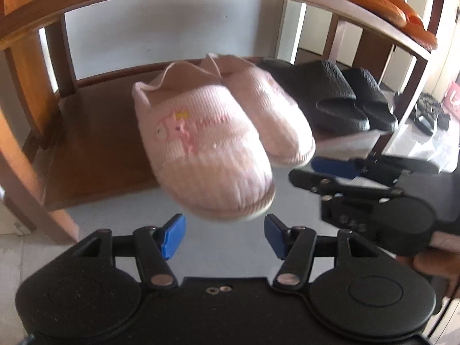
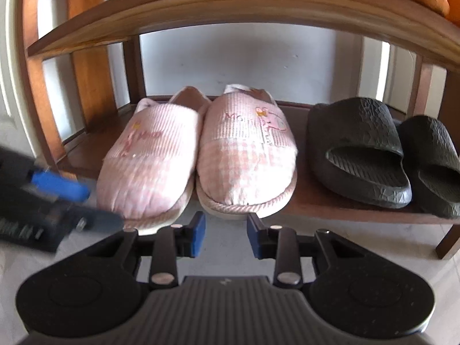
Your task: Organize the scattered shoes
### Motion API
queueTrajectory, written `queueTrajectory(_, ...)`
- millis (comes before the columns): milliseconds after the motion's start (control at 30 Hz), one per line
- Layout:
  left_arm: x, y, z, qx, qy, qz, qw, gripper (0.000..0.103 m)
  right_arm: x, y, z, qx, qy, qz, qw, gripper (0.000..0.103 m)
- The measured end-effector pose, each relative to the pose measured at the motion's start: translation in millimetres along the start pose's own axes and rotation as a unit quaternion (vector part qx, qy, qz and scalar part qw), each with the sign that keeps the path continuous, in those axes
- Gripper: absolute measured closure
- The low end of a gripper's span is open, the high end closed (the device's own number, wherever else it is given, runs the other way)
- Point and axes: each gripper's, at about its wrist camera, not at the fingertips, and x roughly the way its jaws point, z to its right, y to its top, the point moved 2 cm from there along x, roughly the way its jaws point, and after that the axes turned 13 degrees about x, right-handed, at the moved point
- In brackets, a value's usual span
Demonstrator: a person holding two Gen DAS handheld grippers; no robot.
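Note:
Two pink knitted slippers lie side by side on the bottom board [image 2: 330,204] of a wooden shoe rack, toes toward me. The left slipper [image 1: 207,158] [image 2: 149,161] sticks out over the board's front edge. The right slipper [image 1: 276,115] [image 2: 247,155] sits close against it. My left gripper [image 1: 224,235] is open just in front of the left slipper's toe, holding nothing; the right wrist view shows it blurred at the left edge [image 2: 80,204]. My right gripper [image 2: 226,235] is open before the gap between the two toes, also holding nothing, and appears in the left wrist view [image 1: 316,172].
A pair of black slides [image 2: 356,149] [image 1: 330,92] stands right of the pink pair on the same board. Orange slippers [image 1: 388,0] lie on the shelf above. Rack posts flank the left side. Dark items [image 1: 431,112] lie on the pale floor beyond the rack's right end. A hand [image 1: 437,261] holds the right gripper.

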Motion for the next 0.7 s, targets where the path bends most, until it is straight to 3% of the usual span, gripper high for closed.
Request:
queueTrajectory(233, -14, -13, -24, -0.001, 0.039, -0.011, 0.9992, 0.039, -7, -26, -38, -0.053, 0.052, -0.027, 0.997, 0.066)
queueTrajectory(367, -28, -18, -39, -0.002, 0.056, -0.006, 0.9984, 0.037, 7, -23, -58, -0.032, 0.067, -0.033, 0.997, 0.066)
queueTrajectory(700, -45, -34, -66, -0.005, 0.093, -0.018, 0.9955, 0.036, 58, 16, -61, 0.048, 0.049, -0.04, 0.997, 0.066)
